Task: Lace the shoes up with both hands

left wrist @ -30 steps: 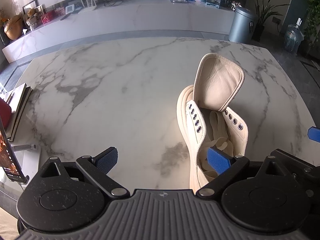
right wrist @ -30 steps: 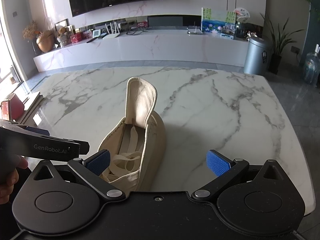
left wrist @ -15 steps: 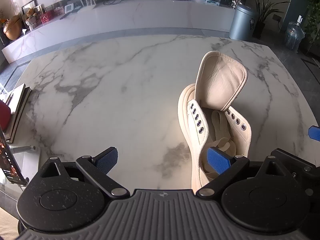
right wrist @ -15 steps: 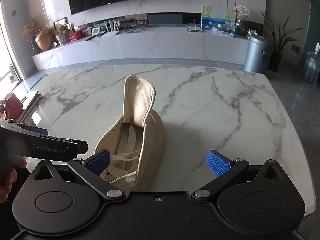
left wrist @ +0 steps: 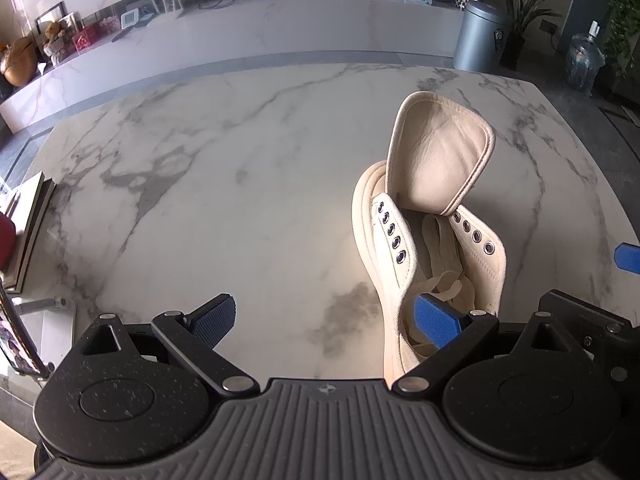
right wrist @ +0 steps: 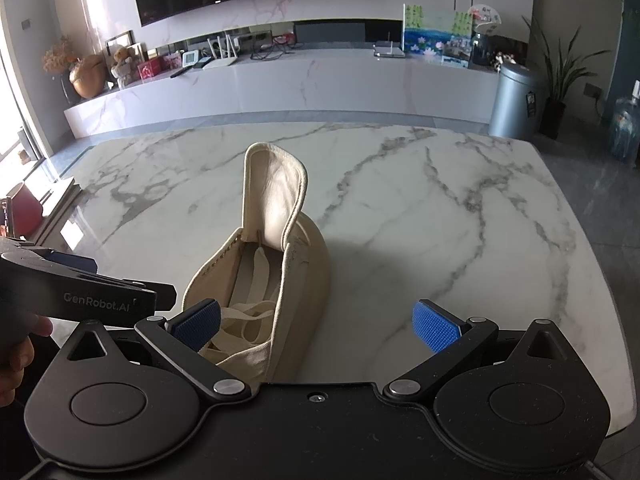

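A cream high-top shoe (left wrist: 400, 232) lies on the white marble table (left wrist: 240, 200), tongue (left wrist: 438, 156) flipped up and away. Its eyelet rows are unlaced and a loose cream lace (left wrist: 444, 284) is bunched inside. My left gripper (left wrist: 326, 318) is open and empty; its right finger pad (left wrist: 434, 318) hangs over the shoe's opening. In the right wrist view the shoe (right wrist: 296, 280) sits at lower left. My right gripper (right wrist: 316, 322) is open and empty, its left pad (right wrist: 196, 322) over the lace (right wrist: 248, 318).
The left gripper's body (right wrist: 80, 296) shows at the left of the right wrist view. Books and a red object (left wrist: 16, 236) lie past the table's left edge. A grey bin (left wrist: 478, 36) and plants stand beyond the far right corner.
Both views have shifted slightly toward the shoe, which sits a bit farther along in frame. Both grippers stay open and nothing has been grasped.
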The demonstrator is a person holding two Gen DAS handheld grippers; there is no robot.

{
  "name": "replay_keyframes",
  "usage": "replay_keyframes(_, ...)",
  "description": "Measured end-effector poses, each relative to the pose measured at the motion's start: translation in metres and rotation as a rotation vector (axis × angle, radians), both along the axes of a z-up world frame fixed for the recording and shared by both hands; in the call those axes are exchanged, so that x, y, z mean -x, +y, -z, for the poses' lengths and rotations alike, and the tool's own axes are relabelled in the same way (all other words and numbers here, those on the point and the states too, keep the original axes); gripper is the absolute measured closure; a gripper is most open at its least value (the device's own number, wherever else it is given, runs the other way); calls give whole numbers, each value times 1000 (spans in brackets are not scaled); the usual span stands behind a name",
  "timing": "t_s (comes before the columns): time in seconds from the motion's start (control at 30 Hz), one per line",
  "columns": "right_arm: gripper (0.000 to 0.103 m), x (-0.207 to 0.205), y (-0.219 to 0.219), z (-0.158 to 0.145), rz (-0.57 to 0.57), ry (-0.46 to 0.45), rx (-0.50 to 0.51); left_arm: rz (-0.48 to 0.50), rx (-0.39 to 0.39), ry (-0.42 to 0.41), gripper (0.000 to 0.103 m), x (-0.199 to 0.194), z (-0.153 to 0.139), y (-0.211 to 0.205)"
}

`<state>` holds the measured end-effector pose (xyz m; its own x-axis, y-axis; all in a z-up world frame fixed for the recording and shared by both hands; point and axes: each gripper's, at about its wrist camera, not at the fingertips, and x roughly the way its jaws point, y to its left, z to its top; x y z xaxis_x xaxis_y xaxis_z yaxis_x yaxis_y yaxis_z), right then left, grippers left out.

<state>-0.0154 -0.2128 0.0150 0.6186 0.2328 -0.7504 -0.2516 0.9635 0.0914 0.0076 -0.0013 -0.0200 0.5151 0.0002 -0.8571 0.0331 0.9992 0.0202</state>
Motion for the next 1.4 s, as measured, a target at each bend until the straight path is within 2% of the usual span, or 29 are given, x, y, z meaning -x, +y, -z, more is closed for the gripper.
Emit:
replay_keyframes(0.2, 3, -4, -1, 4, -1, 5, -4, 29, -6, -20, 7, 0, 3, -3)
replay_keyframes(0.47, 4, -10, -3, 9, -1, 13, -10, 75, 7, -86, 9, -1, 4, -6)
replay_keyframes(0.73, 4, -17, -5, 14, -3, 19, -15, 101, 54, -80, 9, -7, 8, -6)
replay_keyframes(0.97, 4, -28, -7, 21, -11, 21, -16, 94, 19, -72, 9, -13, 13, -6)
replay_keyframes(1.13, 4, -35, -9, 26, -18, 21, -18, 107, 82, -61, 9, -19, 20, -2)
replay_keyframes(1.33, 5, -40, -9, 28, -39, -3, -22, 135, 105, -77, 10, -22, 21, 0)
replay_keyframes(1.4, 8, -41, -9, 28, -55, -9, -25, 147, 116, -88, 10, -22, 20, 0)
